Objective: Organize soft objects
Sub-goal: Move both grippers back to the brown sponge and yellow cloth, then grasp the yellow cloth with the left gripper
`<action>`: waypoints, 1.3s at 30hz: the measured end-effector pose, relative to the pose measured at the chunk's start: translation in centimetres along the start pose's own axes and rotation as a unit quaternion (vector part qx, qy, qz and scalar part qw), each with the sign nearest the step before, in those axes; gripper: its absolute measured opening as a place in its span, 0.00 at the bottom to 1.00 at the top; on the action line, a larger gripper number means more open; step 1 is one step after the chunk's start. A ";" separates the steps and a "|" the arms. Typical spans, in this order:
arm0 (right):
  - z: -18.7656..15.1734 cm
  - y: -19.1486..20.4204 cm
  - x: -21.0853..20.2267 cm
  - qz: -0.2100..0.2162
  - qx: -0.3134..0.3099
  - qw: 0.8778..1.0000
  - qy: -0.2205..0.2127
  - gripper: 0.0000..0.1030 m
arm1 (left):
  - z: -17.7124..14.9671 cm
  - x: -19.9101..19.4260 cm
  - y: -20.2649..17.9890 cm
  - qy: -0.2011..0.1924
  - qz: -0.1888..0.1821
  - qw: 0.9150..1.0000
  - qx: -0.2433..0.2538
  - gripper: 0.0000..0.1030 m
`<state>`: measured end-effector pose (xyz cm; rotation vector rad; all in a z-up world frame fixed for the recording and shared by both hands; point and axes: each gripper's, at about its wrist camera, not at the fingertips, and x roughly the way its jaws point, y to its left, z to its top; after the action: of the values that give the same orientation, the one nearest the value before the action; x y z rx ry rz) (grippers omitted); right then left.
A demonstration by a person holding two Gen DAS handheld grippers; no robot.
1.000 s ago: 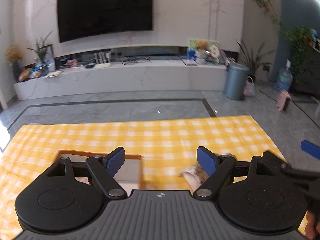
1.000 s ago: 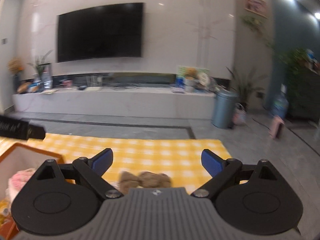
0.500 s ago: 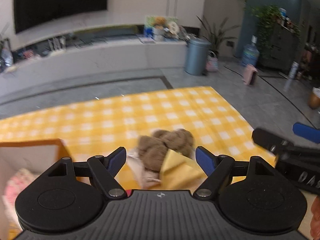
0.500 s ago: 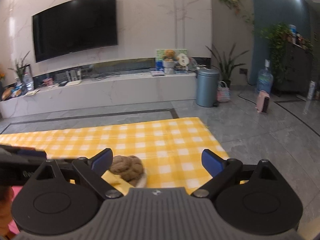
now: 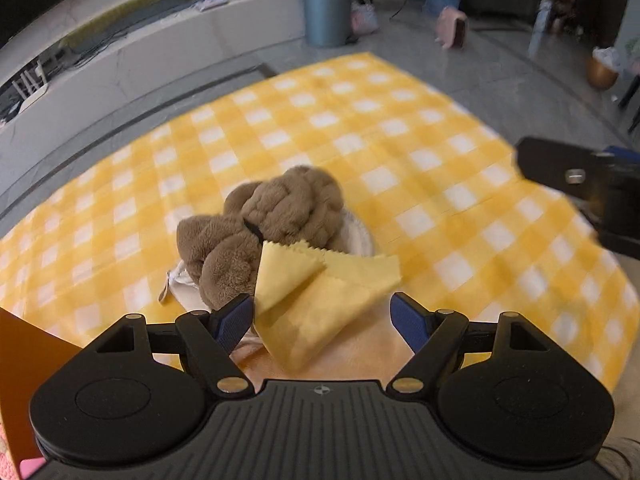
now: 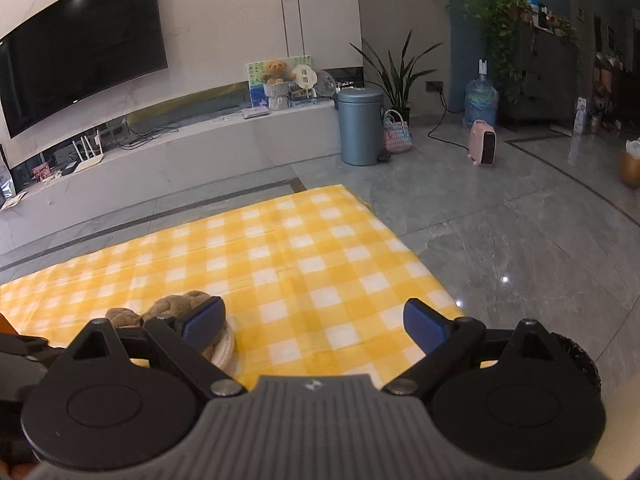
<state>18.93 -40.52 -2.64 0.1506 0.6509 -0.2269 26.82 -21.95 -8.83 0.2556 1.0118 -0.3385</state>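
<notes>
Slippers point(image 5: 276, 224), brown and plush with a braided top, lie as a pair on the yellow checked cloth point(image 5: 400, 128), just ahead of the left gripper point(image 5: 322, 318). That gripper points steeply down at the cloth, its blue pads wide apart and pressing on nothing; its jaws have just been closing a little, with only a corner of the yellow wipe point(image 5: 320, 296) lying in the gap between them. The wipe is a thin, zigzag-edged square, folded over at one corner, leaning against the near side of the slippers. The pair runs from near left to far right in the left wrist view; which end is the toe I cannot tell. A pale sole edge shows under the far one, and a small white fabric piece point(image 5: 178, 282) lies at the near left end. The right gripper point(image 6: 316, 326) hangs off to the right of the slippers, its jaws likewise spread with bare cloth between them; its left pad point(image 6: 202, 322) stands in front of the slippers in its own view. An orange box edge point(image 5: 24, 356) sits at the left. Beyond the cloth stand a grey floor point(image 6: 500, 240), a blue-grey bin point(image 6: 360, 124) and a low TV bench point(image 6: 160, 160).
</notes>
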 end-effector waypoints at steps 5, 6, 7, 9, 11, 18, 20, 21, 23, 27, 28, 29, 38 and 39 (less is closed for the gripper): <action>-0.2 0.6 0.5 -0.002 -0.009 1.000 0.006 0.91 | 0.5 0.7 0.3 0.025 0.013 0.999 -0.020 0.87; -0.3 0.8 0.5 -0.002 -0.010 1.000 0.007 0.91 | 0.7 1.1 0.2 0.037 0.020 0.999 -0.017 0.85; -0.3 0.9 0.6 -0.002 -0.011 1.000 0.008 0.91 | 0.9 1.5 0.2 0.049 0.021 0.998 -0.014 0.82; -0.3 1.0 0.7 -0.002 -0.016 1.000 0.009 0.91 | 1.0 1.9 0.2 0.066 0.014 0.998 -0.011 0.76; -0.3 1.1 0.8 -0.004 -0.020 1.000 0.010 0.91 | 1.0 2.2 0.4 0.074 0.018 0.997 -0.019 0.65; -0.5 1.0 1.4 -0.008 -0.027 0.999 0.021 0.91 | 0.2 1.2 2.5 0.055 -0.028 0.995 -0.078 0.06; -0.6 0.9 1.8 -0.005 -0.028 0.999 0.026 0.91 | -0.3 -0.2 3.0 0.021 -0.032 0.996 -0.077 0.06; -0.7 0.9 2.1 -0.004 -0.028 0.999 0.030 0.91 | -0.6 -1.0 3.3 0.005 -0.038 0.996 -0.081 0.06; -0.8 0.9 2.7 0.001 -0.037 0.998 0.045 0.91 | -1.3 -2.5 4.4 -0.026 -0.069 0.992 -0.098 0.06; -2.0 2.3 3.0 0.002 -0.120 0.990 0.069 0.91 | -2.5 -4.1 6.7 -0.084 -0.095 0.982 -0.138 0.06; -2.4 2.8 2.9 0.011 -0.150 0.986 0.071 0.91 | -2.6 -4.0 7.1 -0.096 -0.099 0.981 -0.140 0.06; -2.8 3.4 2.8 0.024 -0.176 0.981 0.075 0.91 | -2.9 -4.0 7.5 -0.107 -0.106 0.978 -0.144 0.06; -5.8 8.4 6.0 0.185 -0.298 0.928 0.123 0.91 | -3.1 -4.0 8.7 -0.135 -0.104 0.966 -0.193 0.06; -6.1 8.7 6.6 0.188 -0.301 0.926 0.131 0.91 | -3.2 -4.1 8.5 -0.139 -0.100 0.967 -0.188 0.06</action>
<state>22.69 -31.92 -10.88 -0.2924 0.9156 0.3747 25.65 -12.31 -6.45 -0.2350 0.8058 -0.3452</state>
